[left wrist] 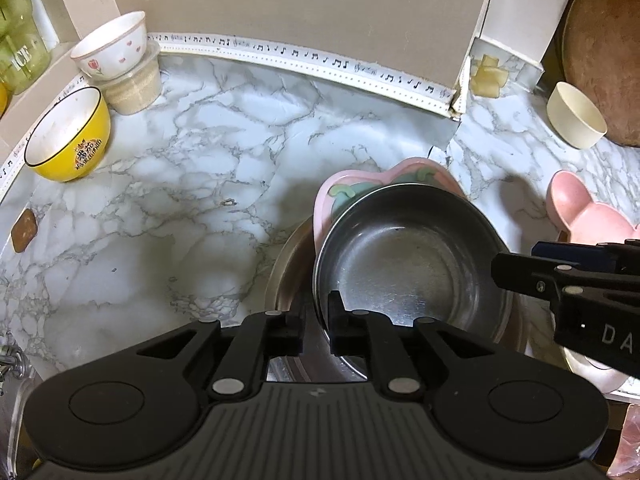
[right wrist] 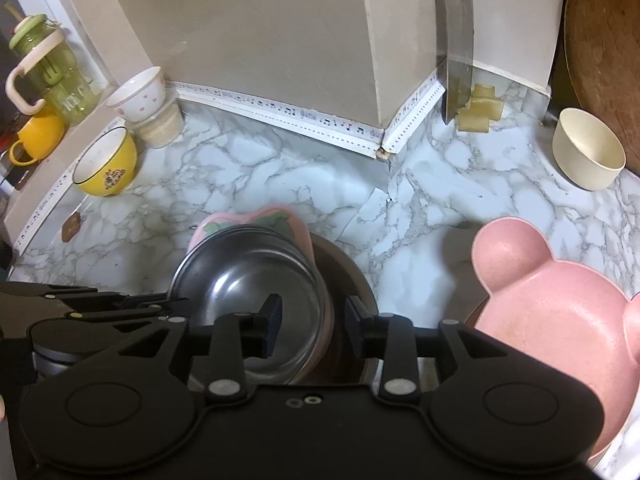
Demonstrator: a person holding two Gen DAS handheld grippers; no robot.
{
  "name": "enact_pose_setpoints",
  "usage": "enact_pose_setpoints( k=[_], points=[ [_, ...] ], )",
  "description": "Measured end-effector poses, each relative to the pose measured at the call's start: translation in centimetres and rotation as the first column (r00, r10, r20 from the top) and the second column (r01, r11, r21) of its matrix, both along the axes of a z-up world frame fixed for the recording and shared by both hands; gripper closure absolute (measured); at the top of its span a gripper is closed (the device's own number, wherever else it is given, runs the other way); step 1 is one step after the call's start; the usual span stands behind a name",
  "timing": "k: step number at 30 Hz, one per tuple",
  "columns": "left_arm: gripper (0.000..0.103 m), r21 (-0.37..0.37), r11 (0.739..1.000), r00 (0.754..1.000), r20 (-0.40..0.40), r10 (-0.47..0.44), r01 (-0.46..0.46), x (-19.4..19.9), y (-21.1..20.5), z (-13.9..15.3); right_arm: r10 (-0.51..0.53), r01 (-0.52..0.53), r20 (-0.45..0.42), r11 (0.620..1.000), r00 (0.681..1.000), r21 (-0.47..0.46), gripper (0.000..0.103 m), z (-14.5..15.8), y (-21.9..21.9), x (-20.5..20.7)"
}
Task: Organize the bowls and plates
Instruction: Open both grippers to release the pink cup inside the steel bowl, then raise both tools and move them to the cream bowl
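A steel bowl (left wrist: 408, 264) sits tilted on a pink flower-shaped plate (left wrist: 352, 184), both resting in a larger steel plate (left wrist: 288, 276). My left gripper (left wrist: 316, 328) is shut on the steel bowl's near rim. My right gripper (right wrist: 312, 320) is open, its fingers astride the right rims of the steel bowl (right wrist: 248, 280) and pink plate (right wrist: 280, 216). The right gripper also shows at the right edge of the left wrist view (left wrist: 520, 276). A pink bear-shaped plate (right wrist: 560, 320) lies to the right.
A yellow bowl (left wrist: 68, 136) and a white flowered bowl (left wrist: 112, 44) stacked on a plastic cup stand at the back left. A cream bowl (right wrist: 588, 148) stands back right by a round wooden board (right wrist: 600, 48). A cleaver (right wrist: 456, 48) leans on the wall.
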State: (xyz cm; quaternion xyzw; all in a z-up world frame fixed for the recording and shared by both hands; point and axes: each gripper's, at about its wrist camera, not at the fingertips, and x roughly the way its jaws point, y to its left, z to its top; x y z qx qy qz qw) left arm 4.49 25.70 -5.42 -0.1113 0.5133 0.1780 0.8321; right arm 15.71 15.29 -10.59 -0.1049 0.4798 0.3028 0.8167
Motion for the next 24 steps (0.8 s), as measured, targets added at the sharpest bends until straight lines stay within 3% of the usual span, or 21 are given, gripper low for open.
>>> enact_pose_setpoints(
  k=[14, 17, 19, 21, 24],
  points=[
    [0.091, -0.002, 0.999, 0.98, 0.195, -0.049, 0.051, -3.0, -2.8, 5.5, 0.079, -0.087, 0.108, 0.993, 0.991, 0.078, 0.04, 5.1, -2.2, -3.2],
    [0.08, 0.003, 0.997, 0.967, 0.242, -0.079, 0.081, -3.2, -4.0, 6.7, 0.079, -0.091, 0.127, 0.991, 0.989, 0.094, 0.035, 6.2, -3.4, -3.3],
    [0.066, 0.013, 0.995, 0.956, 0.278, -0.096, 0.096, -3.2, -5.0, 7.6, 0.07, -0.086, 0.143, 0.991, 0.987, 0.106, 0.033, 6.9, -4.2, -3.3],
    [0.044, 0.027, 0.995, 0.945, 0.312, -0.1, 0.097, -3.1, -6.0, 8.4, 0.066, -0.086, 0.159, 0.989, 0.985, 0.12, 0.032, 7.6, -5.2, -3.1],
    [0.04, 0.038, 0.993, 0.933, 0.341, -0.118, 0.112, -2.4, -7.2, 9.3, 0.045, -0.071, 0.177, 0.987, 0.983, 0.143, 0.028, 8.7, -7.1, -2.7]
  ],
)
